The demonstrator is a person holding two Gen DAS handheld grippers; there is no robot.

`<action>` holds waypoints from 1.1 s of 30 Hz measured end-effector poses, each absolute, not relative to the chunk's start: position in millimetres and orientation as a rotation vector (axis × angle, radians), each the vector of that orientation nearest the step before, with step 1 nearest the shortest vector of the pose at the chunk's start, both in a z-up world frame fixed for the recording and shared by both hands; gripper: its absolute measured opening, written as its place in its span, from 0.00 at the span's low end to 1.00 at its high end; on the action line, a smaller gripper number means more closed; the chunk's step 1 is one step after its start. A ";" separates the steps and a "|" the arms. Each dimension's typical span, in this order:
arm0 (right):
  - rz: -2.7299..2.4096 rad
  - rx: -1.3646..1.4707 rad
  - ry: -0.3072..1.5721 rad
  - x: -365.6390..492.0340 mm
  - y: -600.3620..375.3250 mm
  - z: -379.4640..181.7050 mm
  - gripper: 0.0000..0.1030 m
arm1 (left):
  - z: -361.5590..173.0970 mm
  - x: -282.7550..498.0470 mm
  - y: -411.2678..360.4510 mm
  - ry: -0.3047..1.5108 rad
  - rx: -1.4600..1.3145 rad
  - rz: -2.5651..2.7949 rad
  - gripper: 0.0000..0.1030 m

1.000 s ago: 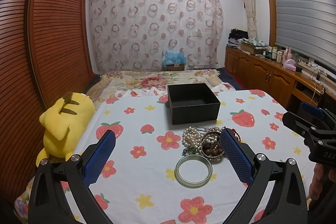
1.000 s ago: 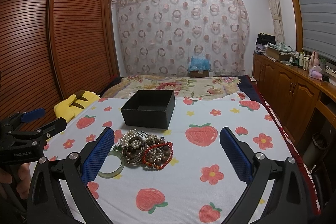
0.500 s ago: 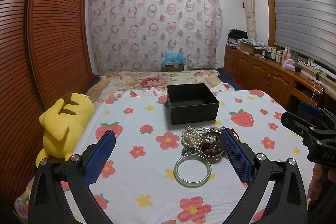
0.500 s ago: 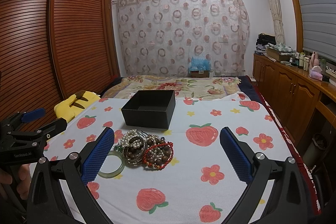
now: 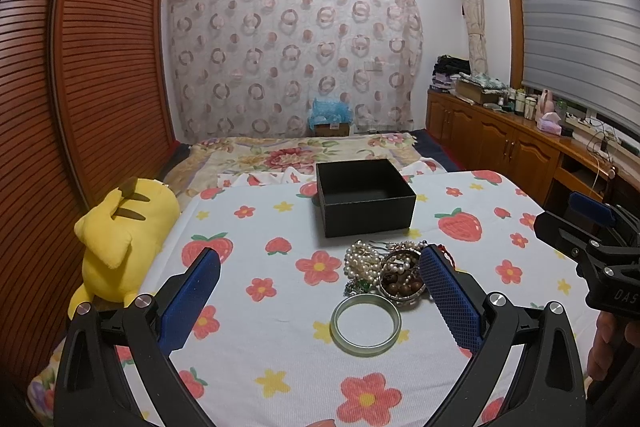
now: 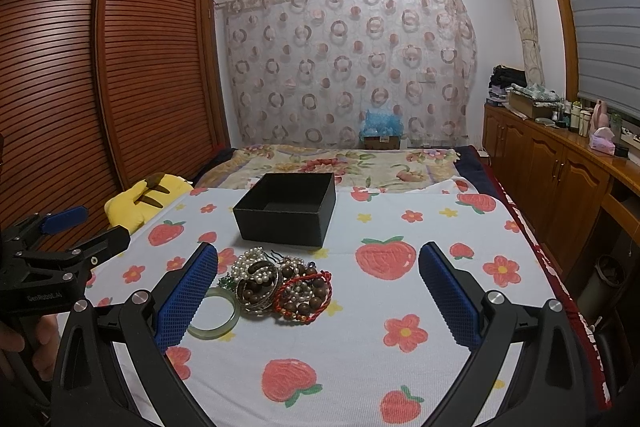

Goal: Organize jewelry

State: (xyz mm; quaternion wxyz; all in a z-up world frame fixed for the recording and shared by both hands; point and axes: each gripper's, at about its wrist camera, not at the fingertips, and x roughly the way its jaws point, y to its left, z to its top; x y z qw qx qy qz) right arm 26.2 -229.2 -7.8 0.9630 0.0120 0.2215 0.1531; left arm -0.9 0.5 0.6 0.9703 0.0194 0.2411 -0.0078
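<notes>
Left wrist view: the left gripper (image 5: 320,301) hangs above the bed with its 2 blue pads spread wide, nothing between them. Just ahead on the strawberry-print sheet (image 5: 256,247) lies a pale green bangle (image 5: 366,324), flat and on its own, touching the near edge of the jewelry pile (image 5: 394,269) of pearls and brown beads. Beyond the pile sits the black box (image 5: 366,201), open and upright, close to it but apart. A yellow plush toy (image 5: 120,237) slumps at the sheet's left edge. Over in the right wrist view, the right gripper (image 6: 318,301) also has its jaws released wide, holding nothing, with the pile (image 6: 276,283) and a red beaded bracelet (image 6: 306,297) lying toward its left pad.
</notes>
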 end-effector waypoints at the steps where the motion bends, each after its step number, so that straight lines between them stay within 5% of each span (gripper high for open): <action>1: 0.312 0.023 0.448 24.5 -225.3 -1.3 0.98 | 0.6 -0.9 0.5 0.487 0.039 -0.015 0.94; 33: 0.354 0.016 0.493 33.1 -227.6 -32.4 0.97 | -27.7 21.3 11.3 0.594 0.040 -0.058 0.94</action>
